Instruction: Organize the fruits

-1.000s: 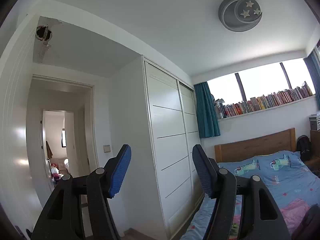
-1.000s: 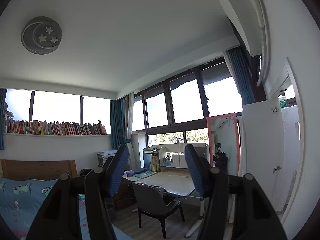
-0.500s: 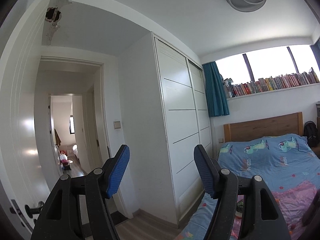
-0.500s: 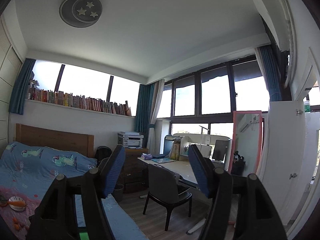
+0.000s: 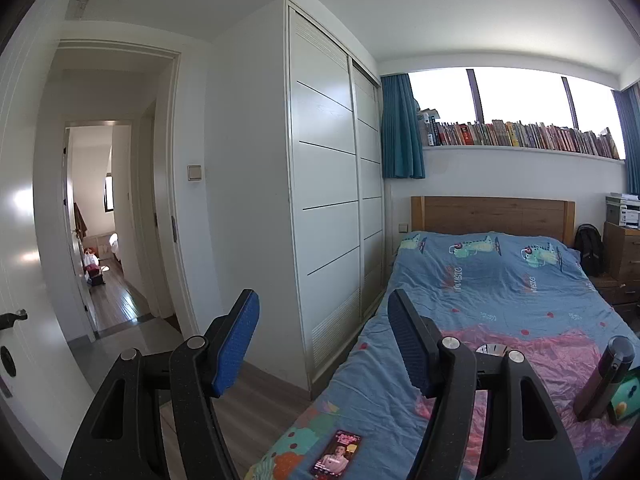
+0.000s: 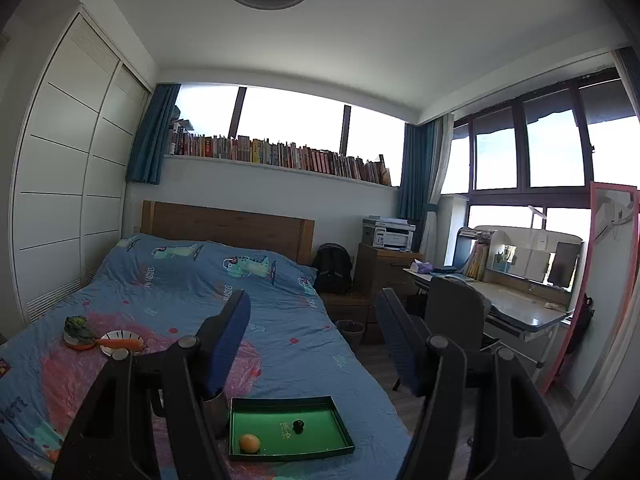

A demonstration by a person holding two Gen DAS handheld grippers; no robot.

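Left wrist view: your left gripper (image 5: 322, 334) points almost level toward the white wardrobe (image 5: 332, 208) and the bed (image 5: 500, 300).
Left claw: the jaws stand apart, nothing between the blue pads (image 5: 236, 344).
Near it: a phone (image 5: 337, 453) lies on the bed corner; a dark bottle (image 5: 606, 380) leans at the right.
Right wrist view: your right gripper (image 6: 316, 340) points nearly level above the foot of the bed.
Right claw: the jaws have just been opening; they are wide and empty.
Fruit: a yellow-orange fruit (image 6: 249, 443) and a small dark fruit (image 6: 298, 425) lie apart in the green tray (image 6: 320, 402) on the bed.
Further left: a carrot (image 6: 120, 344) rests on a small white plate (image 6: 120, 335), with a leafy green vegetable (image 6: 78, 330) just beside.
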